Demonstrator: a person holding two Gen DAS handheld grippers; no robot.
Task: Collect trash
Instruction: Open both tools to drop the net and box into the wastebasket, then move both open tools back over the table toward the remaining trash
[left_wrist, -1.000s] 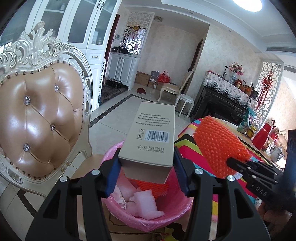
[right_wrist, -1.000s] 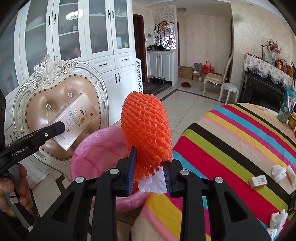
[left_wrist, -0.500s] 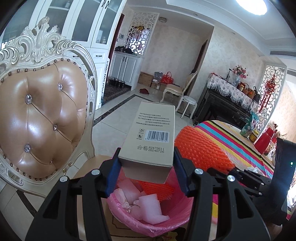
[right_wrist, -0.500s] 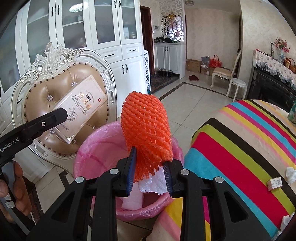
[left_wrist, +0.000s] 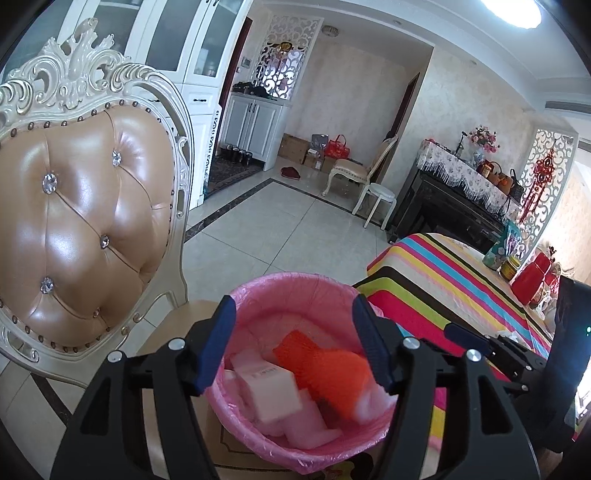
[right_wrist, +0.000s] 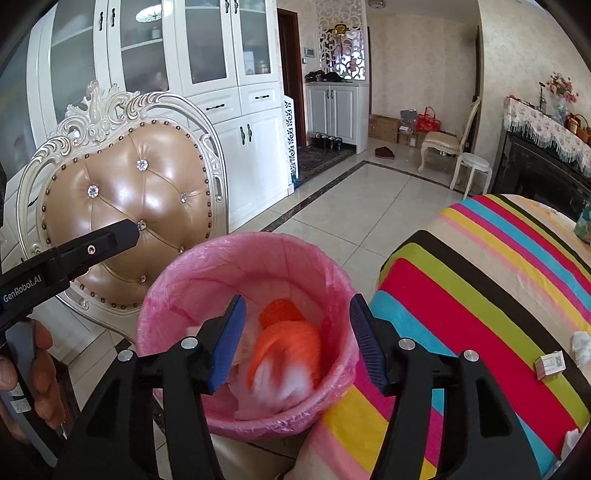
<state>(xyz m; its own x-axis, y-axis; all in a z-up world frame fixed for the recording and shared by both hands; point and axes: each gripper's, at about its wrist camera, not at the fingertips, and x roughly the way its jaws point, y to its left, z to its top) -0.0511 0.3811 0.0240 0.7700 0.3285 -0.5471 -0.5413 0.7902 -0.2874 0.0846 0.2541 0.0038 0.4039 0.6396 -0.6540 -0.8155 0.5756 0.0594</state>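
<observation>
A bin with a pink liner stands on a chair seat beside the striped table. Inside lie the cardboard box, an orange foam net and white foam pieces. My left gripper is open and empty just above the bin's rim. My right gripper is open and empty above the bin too; the orange net below it is blurred. The left gripper's finger shows at the left in the right wrist view.
An ornate tan leather chair back rises behind the bin. The striped tablecloth carries a small box and crumpled tissues. White cabinets stand behind; tiled floor stretches beyond.
Both grippers opened. The cardboard box dropped from the left gripper and the orange foam net dropped from the right gripper into the pink bin.
</observation>
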